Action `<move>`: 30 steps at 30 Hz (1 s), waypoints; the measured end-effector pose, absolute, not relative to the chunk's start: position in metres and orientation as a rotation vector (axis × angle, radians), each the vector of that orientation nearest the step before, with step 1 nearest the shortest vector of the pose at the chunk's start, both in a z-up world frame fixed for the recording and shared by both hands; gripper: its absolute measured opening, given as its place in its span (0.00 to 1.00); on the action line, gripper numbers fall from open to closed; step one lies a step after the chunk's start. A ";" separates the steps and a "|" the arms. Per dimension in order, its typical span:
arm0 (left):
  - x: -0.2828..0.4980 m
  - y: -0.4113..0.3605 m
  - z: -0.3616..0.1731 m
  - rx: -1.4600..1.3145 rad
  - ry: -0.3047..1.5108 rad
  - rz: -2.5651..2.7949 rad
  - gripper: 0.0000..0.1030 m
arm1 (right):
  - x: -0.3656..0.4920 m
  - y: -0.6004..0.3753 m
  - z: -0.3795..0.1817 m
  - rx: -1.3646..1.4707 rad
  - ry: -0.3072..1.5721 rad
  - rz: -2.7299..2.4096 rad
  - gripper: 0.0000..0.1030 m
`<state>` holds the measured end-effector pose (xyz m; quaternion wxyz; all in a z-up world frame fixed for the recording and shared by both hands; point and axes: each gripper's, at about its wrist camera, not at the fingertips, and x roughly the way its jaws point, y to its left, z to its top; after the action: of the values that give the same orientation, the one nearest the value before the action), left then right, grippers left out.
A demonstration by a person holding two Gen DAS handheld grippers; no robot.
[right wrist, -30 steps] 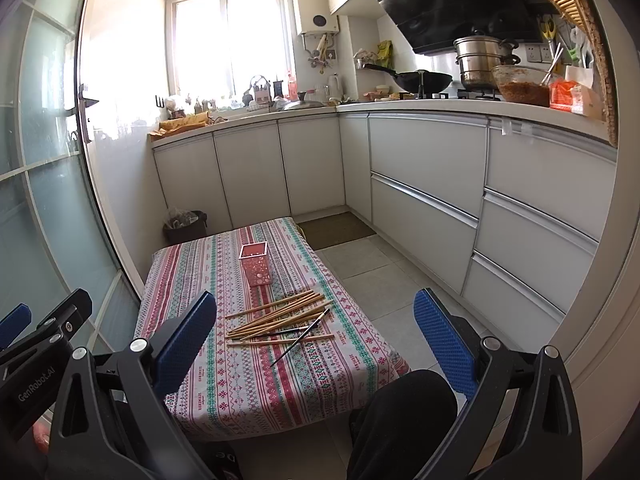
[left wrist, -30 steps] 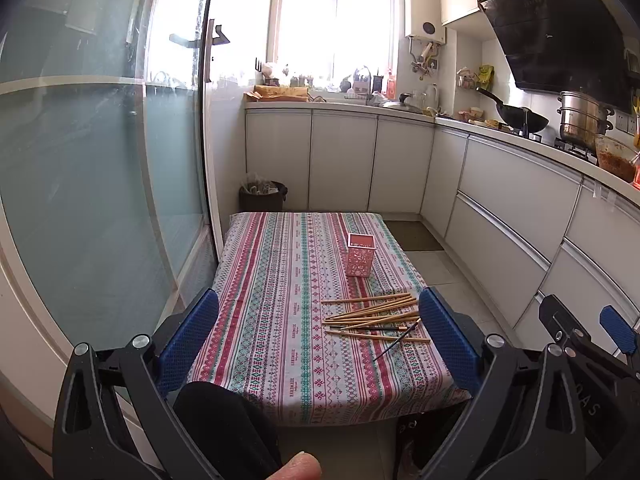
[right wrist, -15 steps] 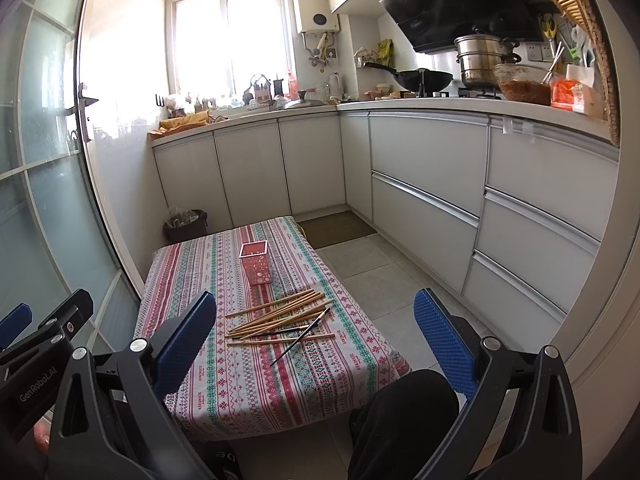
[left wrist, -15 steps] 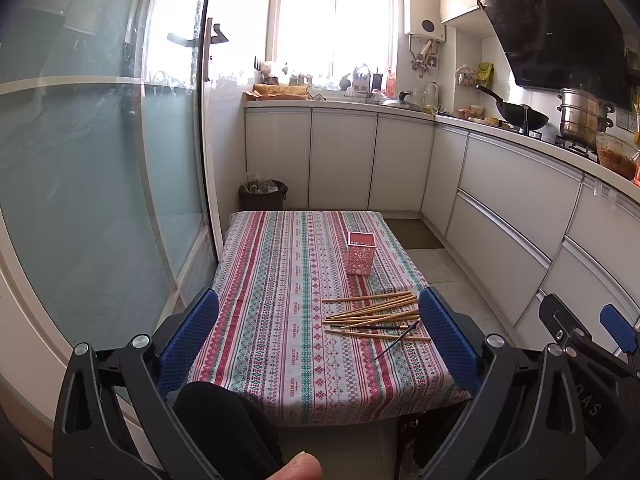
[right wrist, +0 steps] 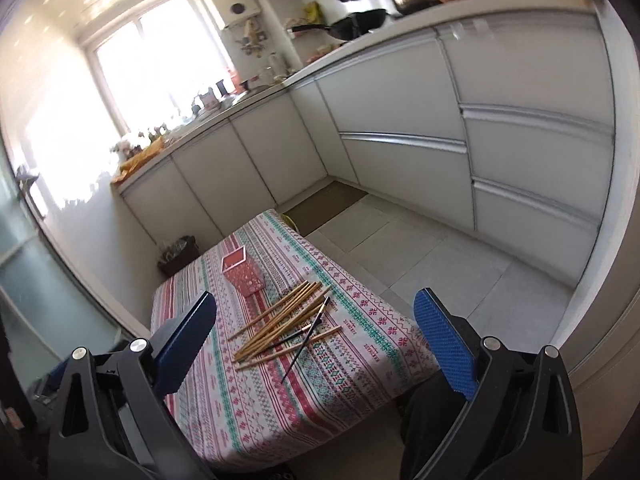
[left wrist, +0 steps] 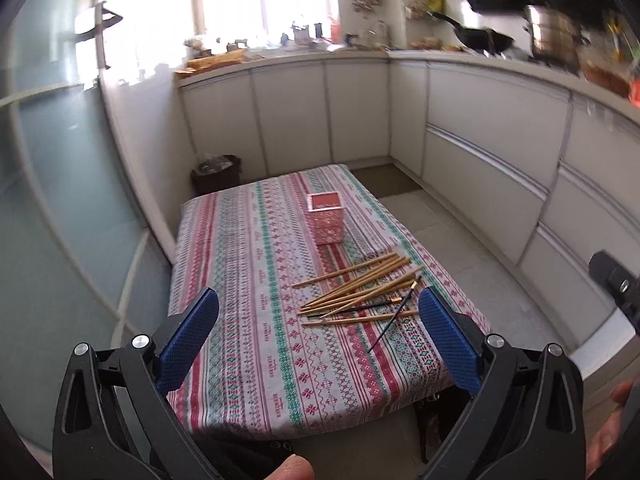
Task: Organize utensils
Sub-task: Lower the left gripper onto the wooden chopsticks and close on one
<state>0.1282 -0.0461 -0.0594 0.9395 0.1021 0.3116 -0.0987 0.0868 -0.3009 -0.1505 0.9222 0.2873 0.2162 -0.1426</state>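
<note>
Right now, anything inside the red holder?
The red holder stands upright on the tablecloth, and its open top shows only red interior, nothing sticking out. Its mesh walls hide the bottom. The chopsticks and thin dark brushes all lie outside it.

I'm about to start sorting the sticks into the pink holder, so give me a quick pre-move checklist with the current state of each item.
1. Left gripper open and holding nothing: ok.
2. Right gripper open and holding nothing: ok.
3. Pink holder upright, opening facing up: ok.
4. Holder free of contents: cannot tell, the inside is too blurred.
5. Wooden chopsticks in view on the tablecloth, lying loose: ok.
6. Thin dark brushes separated from the chopsticks: not ok, they lie across the pile.
</note>
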 end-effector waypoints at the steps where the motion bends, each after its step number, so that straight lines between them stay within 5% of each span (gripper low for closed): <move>1: 0.146 -0.059 -0.070 0.274 0.669 -0.264 0.93 | 0.092 -0.314 -0.159 0.635 0.448 -0.317 0.94; 20: 0.417 -0.197 -0.246 0.790 1.259 -0.952 0.92 | 0.246 -0.386 -0.296 0.837 0.805 -0.379 0.94; 30: 0.469 -0.226 -0.286 0.884 1.342 -1.016 0.48 | 0.272 -0.394 -0.325 0.978 0.916 -0.296 0.94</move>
<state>0.4686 -0.2258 -0.2865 0.5813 0.3783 0.5744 -0.4348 0.2722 -0.3938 -0.3253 0.7736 0.4516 0.4229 -0.1368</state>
